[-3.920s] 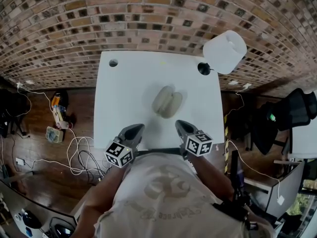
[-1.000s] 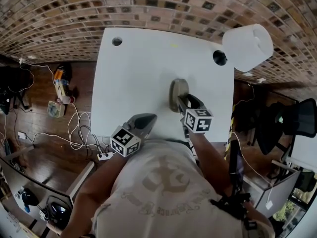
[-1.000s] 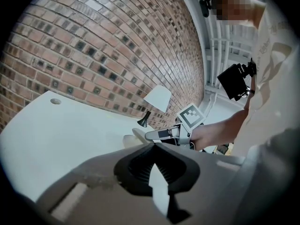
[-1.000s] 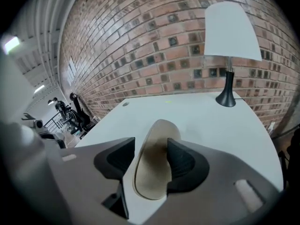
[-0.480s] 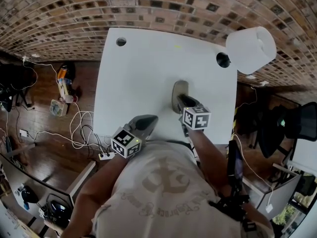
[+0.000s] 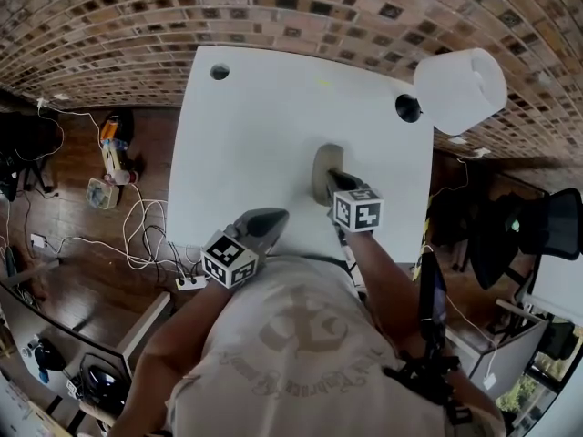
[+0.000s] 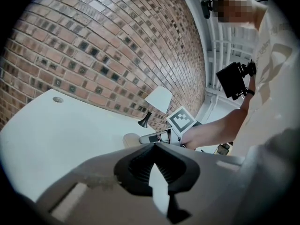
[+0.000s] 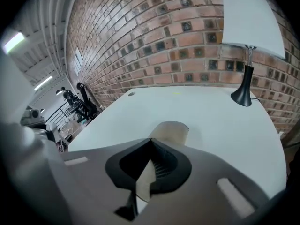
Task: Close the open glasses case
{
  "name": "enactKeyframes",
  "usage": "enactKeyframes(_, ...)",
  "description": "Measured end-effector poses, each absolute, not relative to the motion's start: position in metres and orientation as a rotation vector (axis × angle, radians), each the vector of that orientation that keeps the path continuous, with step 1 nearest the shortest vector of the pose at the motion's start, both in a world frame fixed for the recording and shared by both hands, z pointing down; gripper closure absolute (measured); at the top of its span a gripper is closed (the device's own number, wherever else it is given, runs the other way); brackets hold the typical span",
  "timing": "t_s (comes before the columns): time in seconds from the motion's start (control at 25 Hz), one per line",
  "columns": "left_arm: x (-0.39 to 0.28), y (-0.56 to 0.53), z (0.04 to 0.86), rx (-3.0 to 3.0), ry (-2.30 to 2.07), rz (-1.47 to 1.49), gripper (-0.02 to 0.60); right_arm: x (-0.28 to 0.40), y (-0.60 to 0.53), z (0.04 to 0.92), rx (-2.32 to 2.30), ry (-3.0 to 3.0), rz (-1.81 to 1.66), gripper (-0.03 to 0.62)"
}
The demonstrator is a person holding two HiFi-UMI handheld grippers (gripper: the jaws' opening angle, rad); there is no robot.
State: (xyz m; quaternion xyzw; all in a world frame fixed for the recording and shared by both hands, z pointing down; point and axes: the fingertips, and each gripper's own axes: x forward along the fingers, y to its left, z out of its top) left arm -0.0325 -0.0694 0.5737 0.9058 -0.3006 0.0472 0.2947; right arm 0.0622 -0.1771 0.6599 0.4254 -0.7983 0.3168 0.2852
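No brand or label turns up anywhere I look. The marker cubes on both tools carry only black-and-white square patterns, and the print across the person's shirt [image 6: 301,335] is too smeared for me to read.

The glasses case [image 6: 320,160] is a matte beige shell with rounded ends. It looks like one narrow closed body, with no gap I can make out between lid and base. It lies on the right half of the white desk [image 6: 246,135], somewhat nearer the near edge than the far one, with its long side running near to far. It is well apart from the lamp [image 6: 460,87], which has a white shade and a black foot and stands at the far right corner.

My right gripper [image 6: 332,177] points steeply down at the near end of the case. Its jaws have just been closing and now meet at the tips with nothing caught between them. In the right gripper view, the beige shell shows just past the tips and through the gap behind them.

The left gripper [image 6: 276,216] sits by the near edge, left of the case and apart from it. Its jaws are also together and empty.
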Motion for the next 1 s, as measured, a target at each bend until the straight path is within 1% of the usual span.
enactKeyframes(0.12,-0.036,-0.067,0.573,2.418,-0.787,0.117,0.575,0.063,-0.174,0.663,1.125,-2.137,0.851,0.586)
enactKeyframes(0.32,-0.066,-0.067,0.571,2.419,-0.843,0.119,0.575,0.037,-0.181,0.658,1.144,-2.185,0.873,0.586)
enactKeyframes(0.52,-0.051,-0.057,0.569,2.439,-0.815,0.139,0.575,0.056,-0.175,0.664,1.150,-2.165,0.897,0.586)
enactKeyframes(1.0,-0.070,-0.045,0.554,2.480,-0.869,0.156,0.575,0.058,-0.177,0.660,1.226,-2.214,0.996,0.586)
